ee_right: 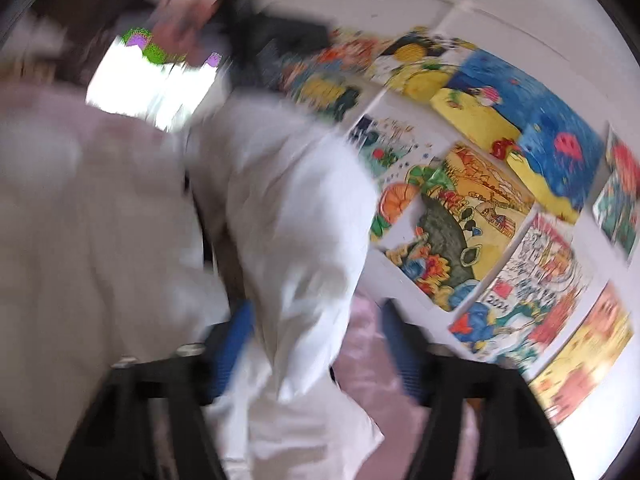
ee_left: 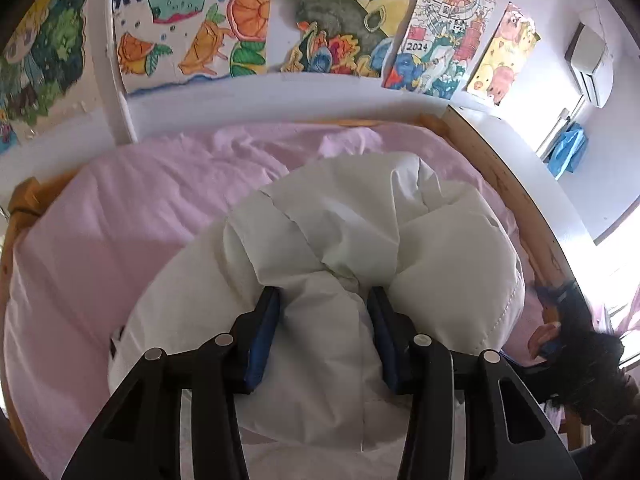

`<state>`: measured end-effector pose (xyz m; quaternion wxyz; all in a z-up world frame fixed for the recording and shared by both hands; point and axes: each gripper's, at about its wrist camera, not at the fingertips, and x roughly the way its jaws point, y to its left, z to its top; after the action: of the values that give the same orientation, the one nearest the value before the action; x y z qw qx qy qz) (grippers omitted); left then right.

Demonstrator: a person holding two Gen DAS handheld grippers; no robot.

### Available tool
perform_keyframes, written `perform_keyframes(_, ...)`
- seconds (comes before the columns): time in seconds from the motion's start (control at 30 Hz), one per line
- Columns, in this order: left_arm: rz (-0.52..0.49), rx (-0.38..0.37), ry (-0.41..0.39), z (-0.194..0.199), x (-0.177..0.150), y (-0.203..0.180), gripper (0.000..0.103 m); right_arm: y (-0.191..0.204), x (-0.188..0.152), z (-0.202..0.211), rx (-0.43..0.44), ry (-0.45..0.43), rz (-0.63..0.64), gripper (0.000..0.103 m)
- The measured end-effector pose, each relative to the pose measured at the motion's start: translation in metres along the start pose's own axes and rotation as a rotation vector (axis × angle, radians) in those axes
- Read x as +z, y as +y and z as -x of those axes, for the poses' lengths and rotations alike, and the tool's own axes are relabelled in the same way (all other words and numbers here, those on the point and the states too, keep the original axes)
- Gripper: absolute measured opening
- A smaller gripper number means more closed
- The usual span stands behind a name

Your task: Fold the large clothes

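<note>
Both hand-held grippers work at a puffy white quilted jacket (ee_left: 360, 240) that lies heaped on a bed covered with a pale pink sheet (ee_left: 132, 200).

From the left wrist view, the left hand-held gripper (ee_left: 325, 312) points steeply down into the heap. Its black fingers with blue pads (ee_left: 264, 332) stand partly apart, and a bulging fold of the white padding fills the gap between them — both pads lie against the fabric and dent it, so the fold looks clamped. A wooden bed rail (ee_left: 504, 184) runs along the far side of the sheet, and bright children's drawings (ee_left: 256, 24) cover the white wall behind the bed. A white air conditioner (ee_left: 592, 64) hangs high near the window.

The right wrist view is badly smeared. The right hand-held gripper (ee_right: 316, 332) has its jaws wide apart; a hanging length of the jacket (ee_right: 288, 208) falls between them, close to the left blue pad (ee_right: 236, 340), while open space with pink sheet (ee_right: 360, 344) behind it separates the cloth from the other pad. The same drawings (ee_right: 480, 200) appear tilted across the wall on the right.
</note>
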<state>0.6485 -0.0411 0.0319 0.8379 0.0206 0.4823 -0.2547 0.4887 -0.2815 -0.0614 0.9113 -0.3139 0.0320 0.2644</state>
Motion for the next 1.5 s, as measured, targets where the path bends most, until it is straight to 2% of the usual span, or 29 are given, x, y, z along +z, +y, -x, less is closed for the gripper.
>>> perform_keyframes(0.07, 0.005, -0.014, 0.000, 0.003, -0.008, 0.001, 0.040, -0.005, 0.016, 0.004, 0.025, -0.022, -0.006, 0.074)
perform_keyframes(0.17, 0.025, -0.033, 0.009, 0.006, -0.023, 0.006, 0.040, 0.006, 0.031, -0.008, 0.054, -0.006, 0.034, 0.074)
perform_keyframes(0.2, 0.038, -0.037, 0.019, 0.004, -0.030, 0.008, 0.040, 0.014, 0.033, -0.015, 0.058, 0.005, 0.063, 0.069)
perform_keyframes(0.23, 0.047, -0.038, 0.025, 0.004, -0.036, 0.009, 0.040, 0.021, 0.033, -0.018, 0.054, 0.020, 0.086, 0.057)
perform_keyframes(0.27, 0.052, -0.040, 0.021, 0.005, -0.043, 0.010, 0.040, 0.031, 0.030, -0.022, 0.066, 0.044, 0.116, 0.020)
perform_keyframes(0.3, 0.056, -0.042, 0.014, 0.005, -0.048, 0.009, 0.040, 0.036, 0.027, -0.027, 0.069, 0.065, 0.145, 0.012)
perform_keyframes(0.4, 0.098, -0.067, -0.034, 0.001, -0.073, 0.009, 0.040, 0.059, 0.005, -0.026, 0.055, 0.099, 0.248, 0.009)
perform_keyframes(0.5, 0.128, -0.057, -0.095, -0.012, -0.094, 0.004, 0.041, 0.058, -0.018, -0.034, 0.039, 0.152, 0.230, 0.009)
perform_keyframes(0.63, 0.130, 0.031, -0.206, -0.028, -0.115, -0.006, 0.041, 0.048, -0.031, -0.026, 0.033, 0.173, 0.108, 0.010)
perform_keyframes(0.73, 0.160, 0.007, -0.244, -0.025, -0.123, -0.002, 0.041, 0.024, -0.026, -0.003, 0.051, 0.191, -0.111, 0.019)
perform_keyframes(0.8, 0.139, 0.006, -0.243, -0.019, -0.124, -0.004, 0.041, -0.001, -0.009, 0.011, 0.017, 0.162, -0.282, 0.040)
perform_keyframes(0.83, 0.126, 0.014, -0.238, -0.018, -0.125, -0.005, 0.041, -0.010, 0.000, 0.012, 0.004, 0.151, -0.340, 0.046)
perform_keyframes(0.87, 0.110, 0.028, -0.230, -0.016, -0.126, -0.007, 0.041, -0.022, 0.013, 0.008, 0.001, 0.140, -0.414, 0.054)
perform_keyframes(0.93, 0.098, 0.044, -0.215, -0.017, -0.128, -0.010, 0.041, -0.046, 0.036, -0.015, 0.022, 0.153, -0.567, 0.055)
perform_keyframes(1.0, 0.100, 0.046, -0.198, -0.016, -0.128, -0.011, 0.041, -0.061, 0.053, -0.058, 0.140, 0.213, -0.732, 0.055)
perform_keyframes(1.07, 0.090, 0.054, -0.183, -0.016, -0.127, -0.011, 0.041, -0.064, 0.055, -0.093, 0.192, 0.264, -0.824, 0.055)
perform_keyframes(1.13, 0.073, 0.058, -0.166, -0.016, -0.126, -0.012, 0.041, -0.057, 0.046, -0.122, 0.204, 0.354, -0.854, 0.054)
perform_keyframes(1.2, 0.063, 0.035, -0.175, -0.008, -0.128, -0.010, 0.041, -0.044, 0.030, -0.134, 0.211, 0.422, -0.853, 0.047)
perform_keyframes(1.3, 0.093, -0.057, -0.245, 0.021, -0.127, -0.002, 0.041, -0.015, 0.015, -0.122, 0.171, 0.434, -0.770, 0.046)
perform_keyframes(1.33, 0.114, -0.049, -0.278, 0.030, -0.122, 0.000, 0.041, -0.005, 0.015, -0.117, 0.143, 0.428, -0.728, 0.046)
perform_keyframes(1.4, 0.139, 0.016, -0.305, 0.035, -0.109, -0.001, 0.041, 0.005, 0.018, -0.112, 0.098, 0.420, -0.679, 0.046)
perform_keyframes(1.43, 0.139, 0.073, -0.297, 0.029, -0.102, -0.002, 0.041, 0.006, 0.021, -0.110, 0.082, 0.411, -0.671, 0.046)
perform_keyframes(1.5, 0.166, 0.244, -0.237, 0.007, -0.091, 0.002, 0.041, 0.002, 0.022, -0.106, 0.059, 0.395, -0.686, 0.046)
